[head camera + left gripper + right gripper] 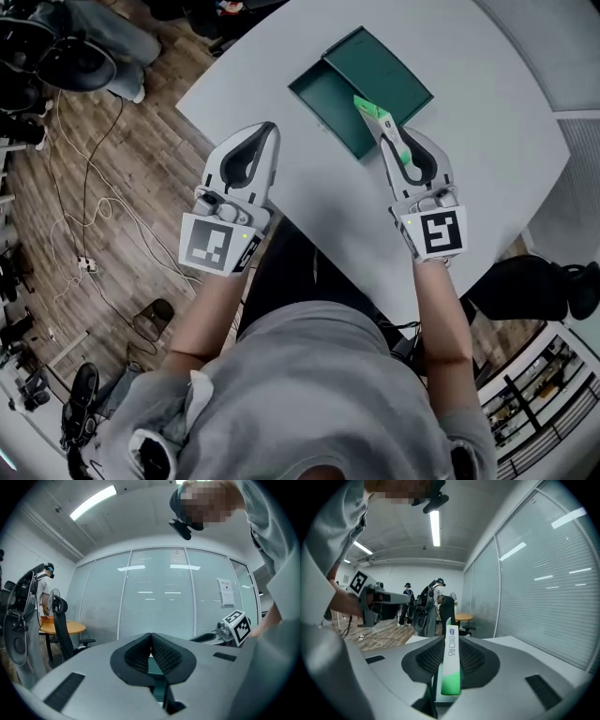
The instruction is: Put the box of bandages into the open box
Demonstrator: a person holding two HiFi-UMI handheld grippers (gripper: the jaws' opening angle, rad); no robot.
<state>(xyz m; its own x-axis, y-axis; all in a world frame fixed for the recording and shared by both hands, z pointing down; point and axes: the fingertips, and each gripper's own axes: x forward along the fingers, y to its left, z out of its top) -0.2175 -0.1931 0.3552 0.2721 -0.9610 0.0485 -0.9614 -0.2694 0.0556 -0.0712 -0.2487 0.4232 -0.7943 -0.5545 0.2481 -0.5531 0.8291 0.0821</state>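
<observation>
**Over the table's far half: carton gripped, not yet boxed**

I find the right gripper pinching the box of bandages edge-up between its black pads. In the head view the carton's front end shows against the near wall of the open box; its height above that wall is unclear. The left gripper has its jaws pressed together on nothing, near the edge of the table.

Risks: the carton juts well past the jaws, so it could catch the low wall and twist in the grip. An early release would land it on the rim. Hard pinching could dent it.

Materials: slim glossy card carton, white fading to green; dimpled, rubbery-looking pads; shallow, rectangular, matte dark-green box; smooth pale-grey table.
</observation>
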